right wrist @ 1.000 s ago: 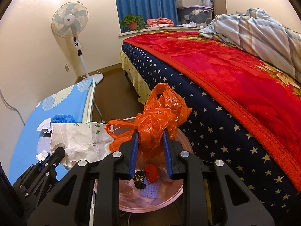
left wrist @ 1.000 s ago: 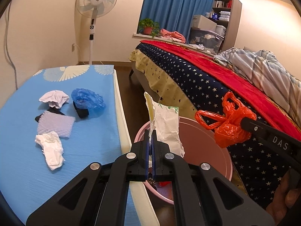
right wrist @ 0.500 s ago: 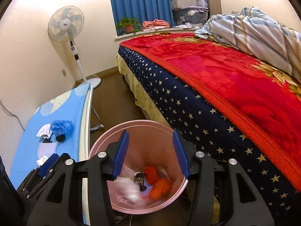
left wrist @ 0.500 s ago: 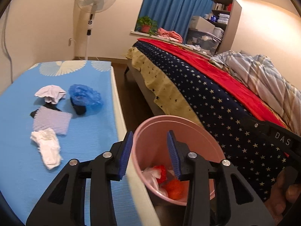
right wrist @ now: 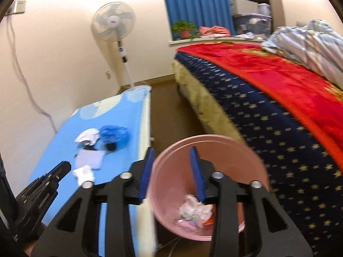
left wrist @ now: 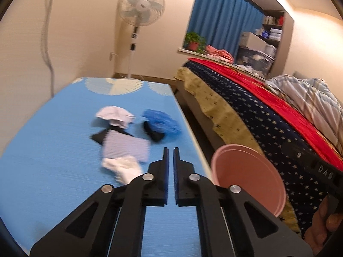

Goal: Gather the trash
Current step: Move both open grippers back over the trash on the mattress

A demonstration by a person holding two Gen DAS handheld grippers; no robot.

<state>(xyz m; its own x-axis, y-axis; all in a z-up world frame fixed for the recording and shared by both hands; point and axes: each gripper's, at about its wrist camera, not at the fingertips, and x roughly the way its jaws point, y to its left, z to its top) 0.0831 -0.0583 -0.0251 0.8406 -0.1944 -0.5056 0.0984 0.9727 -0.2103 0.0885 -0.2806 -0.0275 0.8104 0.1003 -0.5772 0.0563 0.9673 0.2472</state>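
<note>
Left gripper (left wrist: pixel 169 156): jaws drawn together to a thin slit, nothing between them, hovering above the near end of the blue-covered table (left wrist: pixel 53 171). Right gripper (right wrist: pixel 171 167): jaws closing from part open, nothing between the pads, hanging over the rim of the pink bin (right wrist: pixel 253 156). Both grippers are empty, so I judge this to be the interval between deposits, with the reach for the next piece of trash in hand. The bin stands on the floor, hard against the long edge of the table, and holds crumpled white paper and something orange at its bottom. Trash left on the table, near to far: white crumpled tissue (left wrist: pixel 126 169), just beside the left gripper's tip; a pale lilac cloth square (left wrist: pixel 126 148) touching it; a black scrap (left wrist: pixel 98 136) under the square's far corner; a second white wad (left wrist: pixel 114 115); a crumpled blue plastic piece (left wrist: pixel 161 122) over a small dark object near the table edge. Next move, as I judge it: left jaws must open again before descending on the white tissue. The pieces overlap, so there is a risk of pinching two. Open table lies left of the pile. On the right, the table edge drops to a narrow floor strip, then the bed (right wrist: pixel 268 115). Standing fan (left wrist: pixel 141 8) and curtain are well apart at the far wall.
</note>
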